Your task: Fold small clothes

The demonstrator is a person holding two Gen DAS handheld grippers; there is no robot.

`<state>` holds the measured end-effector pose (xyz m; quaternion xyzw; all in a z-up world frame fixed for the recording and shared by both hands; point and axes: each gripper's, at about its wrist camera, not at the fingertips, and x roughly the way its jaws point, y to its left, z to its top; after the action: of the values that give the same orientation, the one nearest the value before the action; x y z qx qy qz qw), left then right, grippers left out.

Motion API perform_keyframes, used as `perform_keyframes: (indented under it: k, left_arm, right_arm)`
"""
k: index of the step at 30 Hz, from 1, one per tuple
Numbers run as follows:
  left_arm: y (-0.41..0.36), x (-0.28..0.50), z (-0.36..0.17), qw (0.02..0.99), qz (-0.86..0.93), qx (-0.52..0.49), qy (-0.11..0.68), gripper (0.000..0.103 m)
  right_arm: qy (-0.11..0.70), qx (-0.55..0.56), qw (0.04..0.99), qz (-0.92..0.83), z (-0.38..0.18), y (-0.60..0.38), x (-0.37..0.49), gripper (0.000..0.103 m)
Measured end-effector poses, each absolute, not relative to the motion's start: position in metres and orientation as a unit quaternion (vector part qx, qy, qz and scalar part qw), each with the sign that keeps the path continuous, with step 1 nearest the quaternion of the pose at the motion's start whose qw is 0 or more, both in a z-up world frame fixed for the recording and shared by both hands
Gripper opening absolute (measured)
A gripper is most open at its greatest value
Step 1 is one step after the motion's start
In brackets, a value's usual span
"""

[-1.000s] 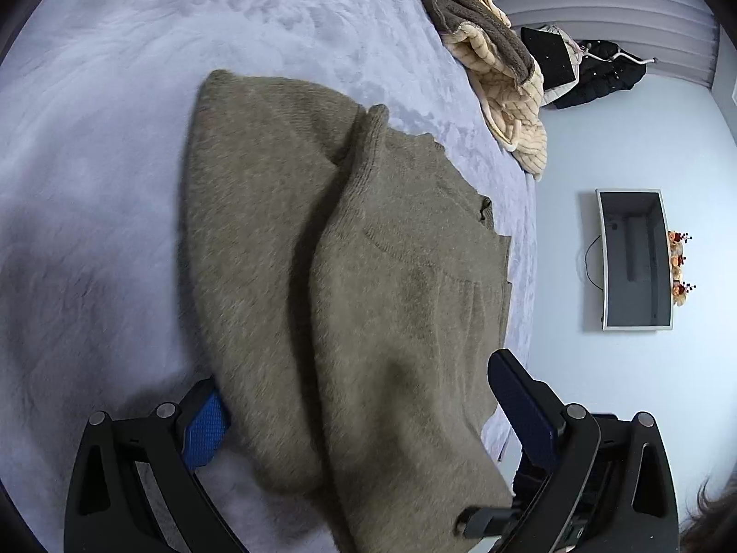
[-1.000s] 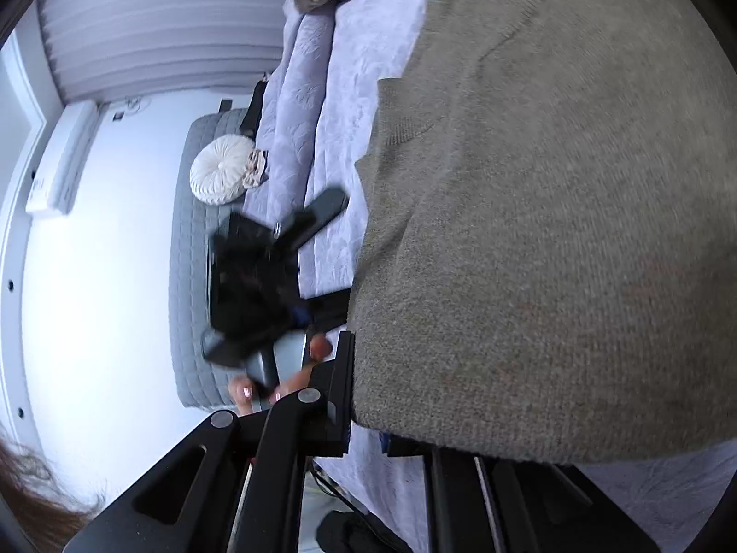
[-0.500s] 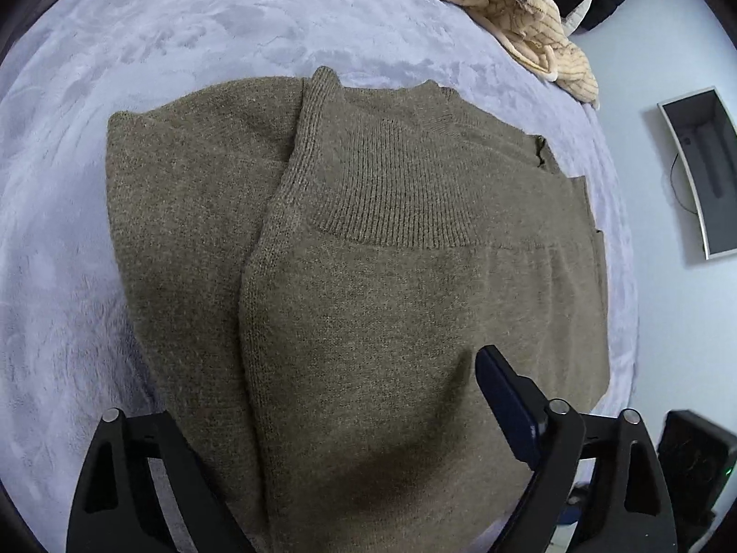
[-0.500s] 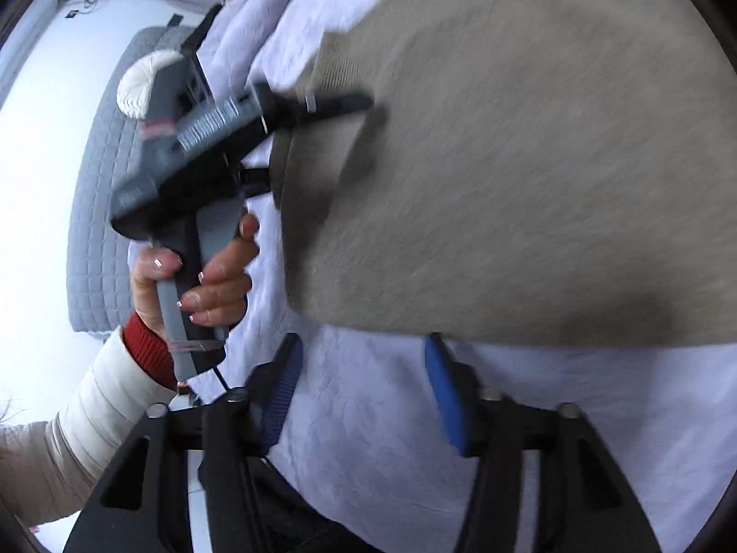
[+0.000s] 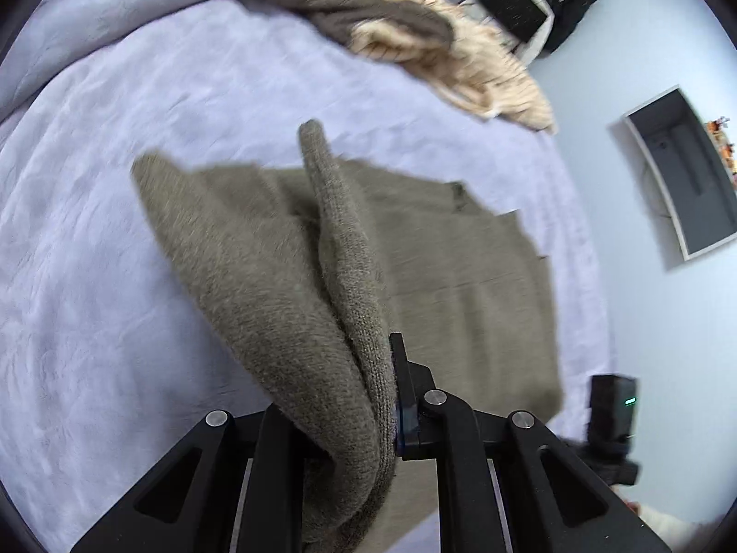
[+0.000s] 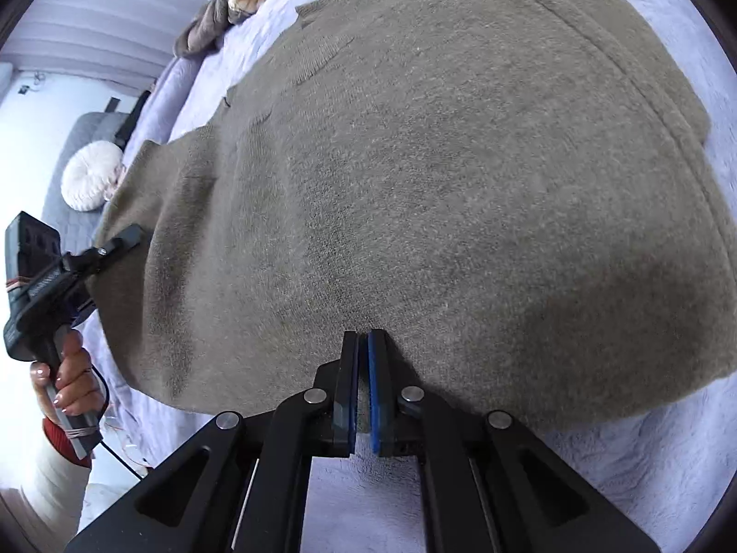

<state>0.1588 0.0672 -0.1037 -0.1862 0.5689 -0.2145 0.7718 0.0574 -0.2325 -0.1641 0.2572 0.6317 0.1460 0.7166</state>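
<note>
Since half a second ago both tools have closed on cloth: the left one, then spread wide over the flat garment, now pinches a raised fold, and the right one, then gaping above bare bedding, now bites the near hem.

Largest first, the bed [image 5: 138,138] carries everything under a pale lilac cover. On it lies one olive sweater [image 6: 460,161], the single garment being folded; in the right wrist view it fills the frame from the pinched hem at 6 o'clock out toward 12, its long axis running away from that tool. At the far end of the bed, toward 1 o'clock in the left wrist view, sits one loose heap of other clothes [image 5: 414,41], brown over cream, well apart from the sweater.

The left tool [image 5: 368,414] is clamped narrow on a doubled ridge of the sweater that climbs from 6 o'clock toward 12, the rest of the knit lying flat toward 3 o'clock. The right tool [image 6: 363,387] has its two blue pads nearly together with the hem edge nipped between them. Seen from the right wrist, the left tool is at 9 o'clock, on the same near edge.

My judgement: with both grips on the near edge, the fold must carry that edge away along the long axis, toward 12 o'clock.

Count: one sweater, one heap, two tools.
</note>
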Motion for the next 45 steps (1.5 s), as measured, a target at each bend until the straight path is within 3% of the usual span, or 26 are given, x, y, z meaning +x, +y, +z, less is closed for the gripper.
perform_keyframes:
  k: [9, 13, 17, 20, 21, 22, 25, 30, 32, 34, 40, 45]
  left_arm:
    - [-0.081, 0.178, -0.065, 0.77, -0.29, -0.148, 0.548, 0.015]
    - [-0.176, 0.183, -0.097, 0.764, -0.28, -0.069, 0.577, 0.016]
    - [-0.207, 0.165, -0.118, 0.769, -0.243, -0.009, 0.591, 0.016]
    - [-0.205, 0.156, -0.102, 0.786, -0.235, 0.007, 0.572, 0.016]
    - [-0.202, 0.155, -0.097, 0.787, -0.237, 0.008, 0.569, 0.016]
    - [-0.198, 0.153, -0.092, 0.79, -0.241, 0.012, 0.563, 0.02]
    - [-0.188, 0.145, -0.068, 0.819, -0.228, 0.029, 0.526, 0.091]
    - [-0.166, 0.14, -0.047, 0.843, -0.212, 0.037, 0.492, 0.093]
    - [-0.148, 0.144, -0.055, 0.845, -0.182, 0.032, 0.502, 0.093]
    - [-0.128, 0.149, -0.069, 0.842, -0.145, 0.024, 0.52, 0.093]
    - [-0.078, 0.158, -0.114, 0.825, -0.049, -0.015, 0.562, 0.093]
    - [-0.065, 0.159, -0.121, 0.829, -0.026, -0.029, 0.557, 0.093]
  right_arm:
    - [0.601, 0.311, 0.719, 0.158, -0.147, -0.268, 0.039, 0.005]
    - [0.584, 0.358, 0.716, 0.135, -0.154, -0.306, 0.037, 0.005]
    - [0.555, 0.432, 0.701, 0.117, -0.163, -0.343, 0.041, 0.009]
    - [0.527, 0.479, 0.691, 0.125, -0.168, -0.356, 0.05, 0.029]
    - [0.52, 0.492, 0.686, 0.131, -0.169, -0.361, 0.051, 0.048]
    - [0.512, 0.504, 0.682, 0.139, -0.171, -0.362, 0.055, 0.054]
    - [0.5, 0.526, 0.67, 0.156, -0.178, -0.363, 0.069, 0.054]
    - [0.514, 0.511, 0.665, 0.178, -0.175, -0.364, 0.086, 0.054]
    - [0.516, 0.51, 0.664, 0.181, -0.173, -0.369, 0.096, 0.055]
    - [0.503, 0.53, 0.658, 0.182, -0.172, -0.376, 0.096, 0.064]
    - [0.482, 0.591, 0.619, 0.185, -0.181, -0.395, 0.078, 0.065]
    - [0.49, 0.571, 0.625, 0.21, -0.173, -0.383, 0.101, 0.067]
